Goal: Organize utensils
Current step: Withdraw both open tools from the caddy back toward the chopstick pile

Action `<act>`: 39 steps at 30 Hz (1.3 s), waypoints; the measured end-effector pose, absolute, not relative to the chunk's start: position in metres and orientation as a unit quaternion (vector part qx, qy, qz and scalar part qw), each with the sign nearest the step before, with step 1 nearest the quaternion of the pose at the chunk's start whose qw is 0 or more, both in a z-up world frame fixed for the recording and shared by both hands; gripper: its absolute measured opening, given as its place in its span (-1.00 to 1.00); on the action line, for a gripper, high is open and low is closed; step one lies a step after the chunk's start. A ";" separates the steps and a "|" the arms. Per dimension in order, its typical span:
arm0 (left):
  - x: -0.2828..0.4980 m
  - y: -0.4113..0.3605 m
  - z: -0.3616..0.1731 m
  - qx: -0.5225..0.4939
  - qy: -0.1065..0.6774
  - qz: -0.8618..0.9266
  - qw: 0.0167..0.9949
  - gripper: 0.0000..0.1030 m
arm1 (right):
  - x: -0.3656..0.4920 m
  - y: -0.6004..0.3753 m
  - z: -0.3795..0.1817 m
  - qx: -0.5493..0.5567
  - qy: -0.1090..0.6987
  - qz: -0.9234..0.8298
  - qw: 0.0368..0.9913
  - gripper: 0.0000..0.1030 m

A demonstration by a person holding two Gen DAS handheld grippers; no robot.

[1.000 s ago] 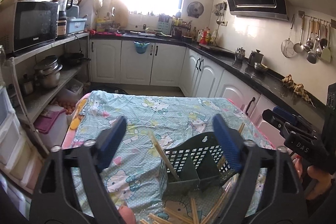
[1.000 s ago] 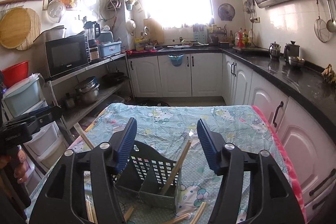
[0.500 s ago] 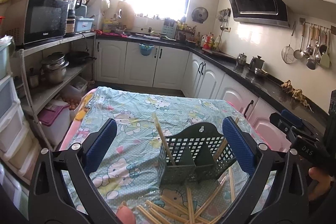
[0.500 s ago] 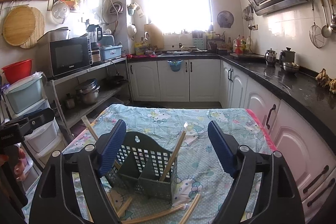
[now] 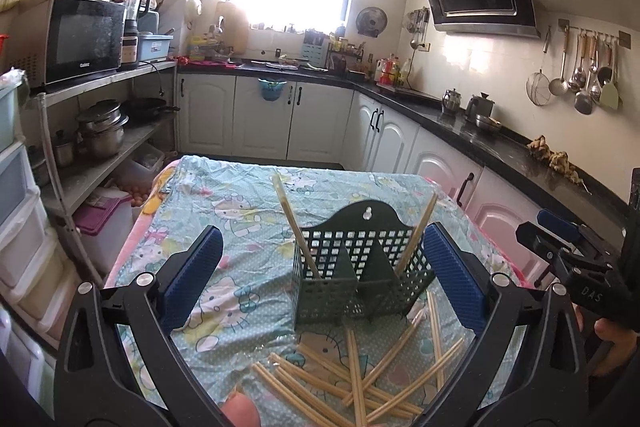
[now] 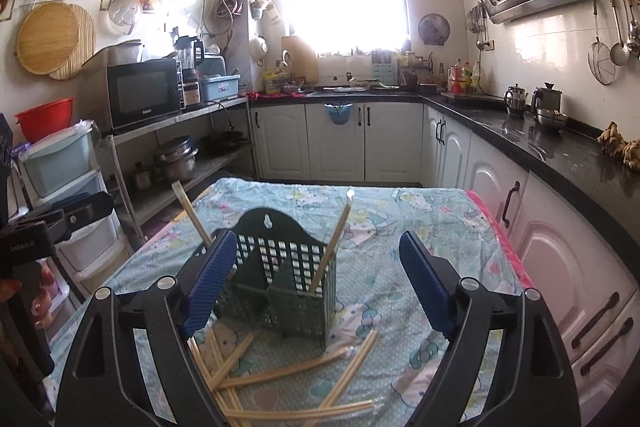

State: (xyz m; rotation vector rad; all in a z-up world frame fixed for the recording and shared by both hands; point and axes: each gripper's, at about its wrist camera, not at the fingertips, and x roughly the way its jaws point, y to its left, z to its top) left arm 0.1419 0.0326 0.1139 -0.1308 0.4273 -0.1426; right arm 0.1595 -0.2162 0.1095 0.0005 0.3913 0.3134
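Note:
A dark green slotted utensil basket (image 5: pixel 362 273) stands on the table, also in the right wrist view (image 6: pixel 280 277). One wooden chopstick (image 5: pixel 296 227) leans in its left compartment and another (image 5: pixel 416 231) in its right. Several loose chopsticks (image 5: pixel 360 375) lie scattered in front of it, also seen from the right (image 6: pixel 280 375). My left gripper (image 5: pixel 320 275) is open and empty, held above and behind the loose chopsticks. My right gripper (image 6: pixel 316 283) is open and empty, to the basket's right.
The table wears a cartoon-print cloth (image 5: pixel 224 203). A shelf rack with pots (image 5: pixel 100 131) and plastic drawers (image 6: pixel 60 187) stand at the left. White cabinets under a black counter (image 6: pixel 540 155) run along the right.
Both grippers have pulled back and up from the basket, so the loose chopsticks in front of it have come into view. Both stay open and empty.

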 end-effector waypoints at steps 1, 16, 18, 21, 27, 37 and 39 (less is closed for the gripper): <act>0.141 0.032 0.112 -0.064 0.213 -0.071 0.972 0.80 | 0.157 -0.218 0.107 0.000 0.195 0.154 0.969 0.57; 0.133 0.016 0.080 -0.042 0.249 -0.076 0.964 0.80 | 0.131 -0.228 0.073 0.002 0.233 0.154 0.960 0.57; 0.132 0.014 0.075 -0.039 0.254 -0.077 0.963 0.80 | 0.128 -0.229 0.069 0.000 0.237 0.156 0.959 0.58; 0.132 0.010 0.066 -0.036 0.264 -0.079 0.961 0.80 | 0.125 -0.228 0.062 -0.003 0.245 0.157 0.957 0.58; 0.134 0.001 0.050 -0.025 0.283 -0.083 0.955 0.80 | 0.124 -0.230 0.047 -0.005 0.261 0.155 0.953 0.59; 0.141 -0.016 0.029 -0.013 0.312 -0.095 0.945 0.80 | 0.127 -0.234 0.027 -0.010 0.284 0.151 0.947 0.60; 0.144 -0.019 0.023 -0.011 0.320 -0.098 0.942 0.80 | 0.128 -0.234 0.023 -0.012 0.288 0.150 0.946 0.59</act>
